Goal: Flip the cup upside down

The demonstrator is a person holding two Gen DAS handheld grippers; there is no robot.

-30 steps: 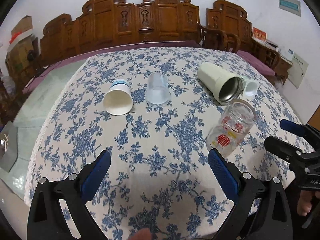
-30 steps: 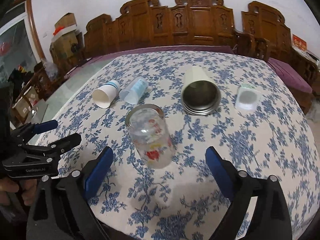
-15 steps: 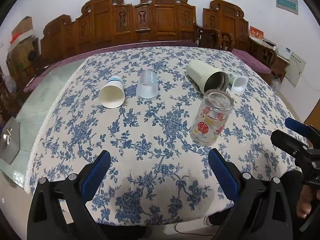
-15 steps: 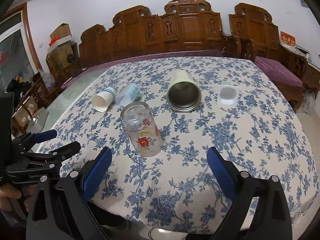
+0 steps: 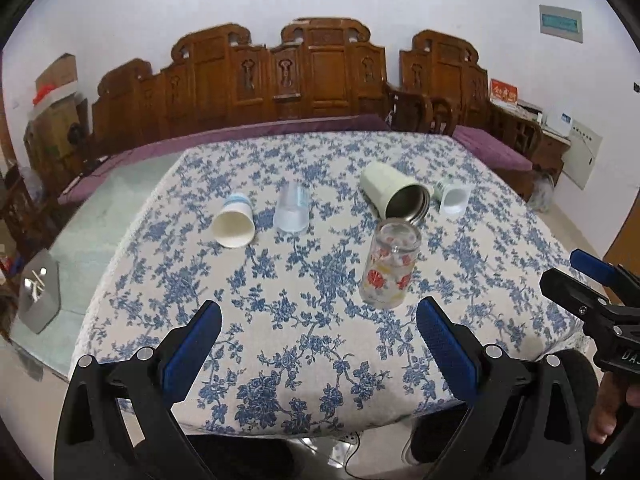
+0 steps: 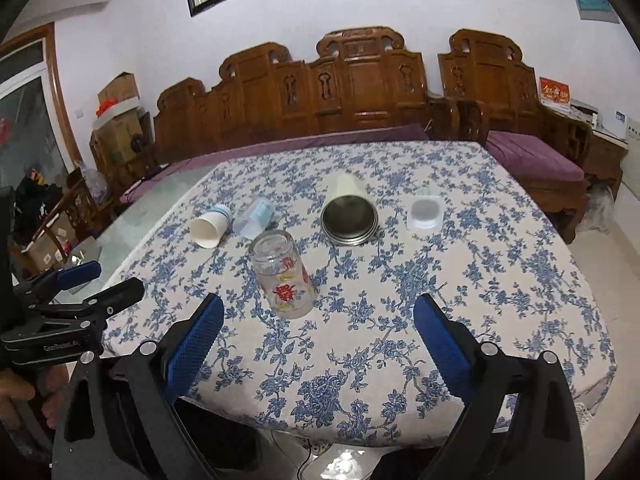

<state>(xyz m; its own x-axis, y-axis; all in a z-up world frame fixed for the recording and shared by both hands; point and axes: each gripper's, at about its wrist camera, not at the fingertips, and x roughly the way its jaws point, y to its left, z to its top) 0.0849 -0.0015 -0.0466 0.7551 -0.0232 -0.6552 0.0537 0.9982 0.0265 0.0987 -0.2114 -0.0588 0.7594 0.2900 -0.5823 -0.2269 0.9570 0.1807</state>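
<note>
A clear glass cup with red prints (image 5: pixel 390 266) stands on the blue-flowered tablecloth (image 5: pixel 300 320); it also shows in the right wrist view (image 6: pixel 285 276). Whether its mouth faces up or down I cannot tell. My left gripper (image 5: pixel 318 342) is open and empty, held back over the table's near edge, well short of the glass. My right gripper (image 6: pixel 318 338) is open and empty, also at the near edge. Each gripper shows in the other's view: the right one (image 5: pixel 580 280) at the far right, the left one (image 6: pixel 92 284) at the far left.
Lying on their sides behind the glass: a white paper cup (image 5: pixel 234 222), a clear plastic cup (image 5: pixel 292 210), a cream steel-lined tumbler (image 5: pixel 394 192) and a small square cup (image 5: pixel 452 196). Carved wooden benches (image 5: pixel 320 76) stand behind the table.
Both grippers have pulled back from the table and risen, so the cups look smaller and farther. The glass stands where it was; nothing is held.
</note>
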